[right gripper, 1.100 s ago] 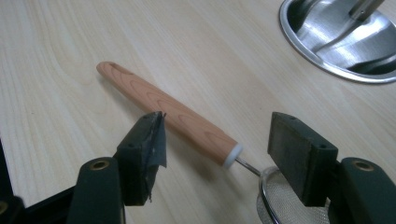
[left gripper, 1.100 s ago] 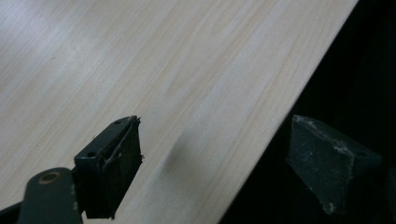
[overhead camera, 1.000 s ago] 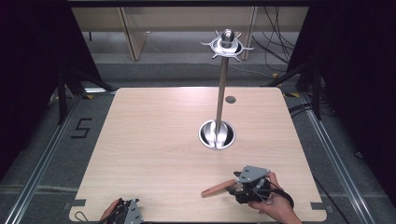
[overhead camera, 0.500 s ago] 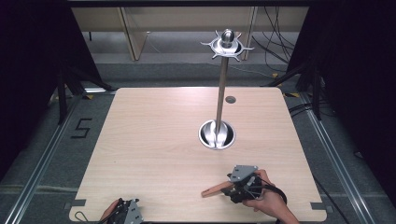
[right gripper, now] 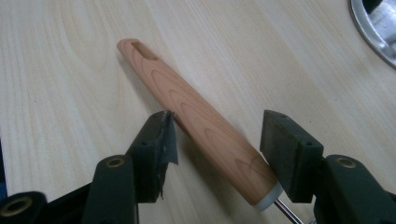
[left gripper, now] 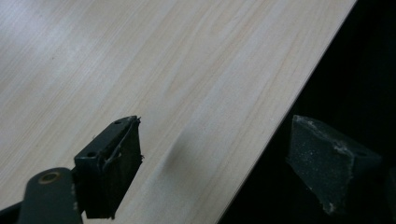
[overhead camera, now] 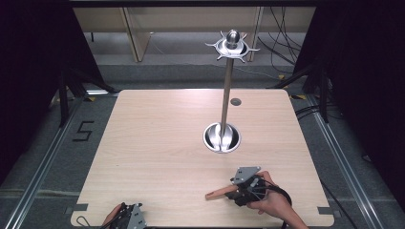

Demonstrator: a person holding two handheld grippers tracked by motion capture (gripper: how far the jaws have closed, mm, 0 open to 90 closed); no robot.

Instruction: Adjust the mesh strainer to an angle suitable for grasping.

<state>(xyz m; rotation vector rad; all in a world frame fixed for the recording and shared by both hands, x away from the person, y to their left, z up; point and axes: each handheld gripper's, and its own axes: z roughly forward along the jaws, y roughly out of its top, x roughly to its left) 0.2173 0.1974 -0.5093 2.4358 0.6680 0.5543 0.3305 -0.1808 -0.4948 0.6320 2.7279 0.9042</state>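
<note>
Wooden handle point(right gripper: 196, 121) lies flat on the table point(overhead camera: 157, 143) near its front edge, between the right gripper point(right gripper: 217, 151)'s jaws, which have just been closing; the pads seemingly don't press it yet. Left gripper point(left gripper: 215, 163) rests with jaws wide, nothing between them.

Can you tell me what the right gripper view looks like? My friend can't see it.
A wooden handle with a slot near its far tip lies slantwise on the pale wooden table, between the right gripper's two black jaws, which have just been closing around it, a gap still showing at each side. A shiny metal base peeks in at the top right corner.
</note>
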